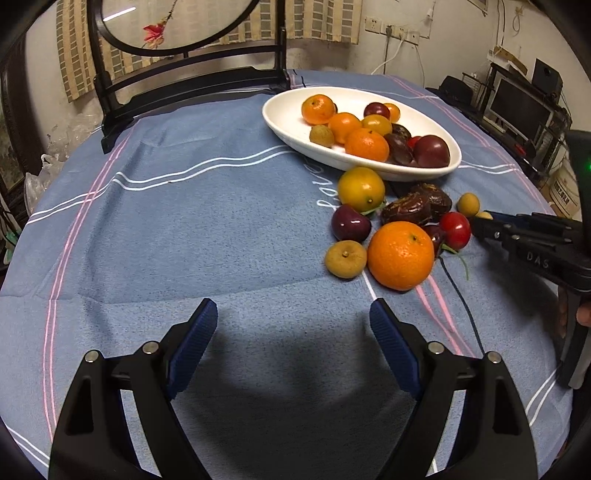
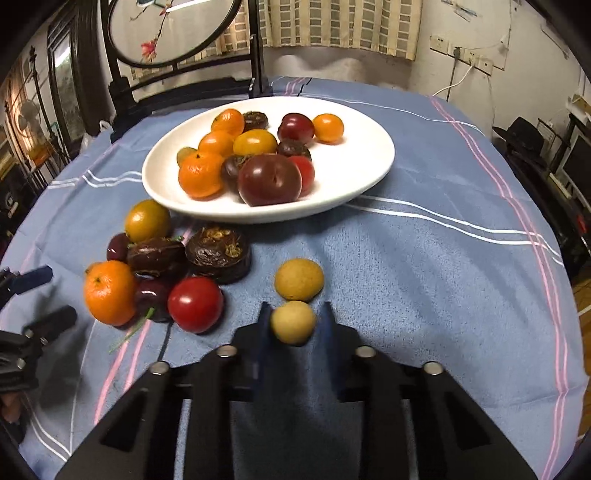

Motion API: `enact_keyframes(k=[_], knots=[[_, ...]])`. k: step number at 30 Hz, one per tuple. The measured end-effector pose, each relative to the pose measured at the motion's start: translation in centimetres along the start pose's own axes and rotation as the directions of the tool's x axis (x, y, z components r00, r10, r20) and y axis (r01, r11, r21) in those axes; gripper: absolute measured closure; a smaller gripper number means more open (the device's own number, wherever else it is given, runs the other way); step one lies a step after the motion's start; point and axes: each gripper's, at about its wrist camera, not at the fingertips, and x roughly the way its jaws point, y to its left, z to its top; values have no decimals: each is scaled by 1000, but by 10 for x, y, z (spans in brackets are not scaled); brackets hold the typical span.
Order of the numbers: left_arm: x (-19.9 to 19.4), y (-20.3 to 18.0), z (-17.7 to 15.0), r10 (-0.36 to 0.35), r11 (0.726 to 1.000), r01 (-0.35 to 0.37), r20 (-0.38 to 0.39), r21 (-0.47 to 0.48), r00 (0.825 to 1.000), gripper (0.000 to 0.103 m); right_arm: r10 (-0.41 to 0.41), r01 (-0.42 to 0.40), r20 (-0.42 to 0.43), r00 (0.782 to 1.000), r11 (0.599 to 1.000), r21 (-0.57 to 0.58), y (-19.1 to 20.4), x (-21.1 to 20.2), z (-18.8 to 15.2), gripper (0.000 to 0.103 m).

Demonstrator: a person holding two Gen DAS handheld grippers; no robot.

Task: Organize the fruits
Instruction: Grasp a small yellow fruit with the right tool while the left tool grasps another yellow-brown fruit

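A white oval plate [image 1: 288, 118] [image 2: 369, 155] holds several tangerines, plums and small fruits. In front of it loose fruit lies on the blue cloth: a tangerine [image 1: 400, 250] [image 2: 109, 291], a red tomato [image 1: 456, 229] [image 2: 195, 303], dark dates [image 2: 218, 254], a plum [image 1: 350, 222], a brown longan [image 1: 345, 258] and a yellow longan [image 2: 299, 278]. My right gripper [image 2: 293, 314] is shut on a small yellow longan [image 2: 293, 322]; it also shows in the left wrist view [image 1: 484, 221]. My left gripper [image 1: 291, 317] is open and empty, short of the loose fruit.
A dark wooden stand with a round embroidered screen [image 1: 177, 26] [image 2: 173, 29] stands at the table's far edge behind the plate. A black cable [image 1: 461, 295] runs over the cloth. Shelves with a monitor [image 1: 521, 107] stand to the right.
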Motion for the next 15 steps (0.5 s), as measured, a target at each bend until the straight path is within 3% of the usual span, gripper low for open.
enact_keyframes(k=[3, 9, 15], knots=[[4, -5, 3, 1, 1000, -1, -10, 19, 1000, 23, 9, -9, 22, 1000, 1000, 13, -3, -7, -3, 79], [18, -17, 11, -5, 998, 6, -23, 60, 1000, 44, 52, -52, 20, 998, 998, 27, -5, -11, -10, 79], [27, -25, 24, -36, 991, 35, 7, 130, 999, 77, 68, -69, 32, 997, 997, 21, -1, -14, -12, 79]])
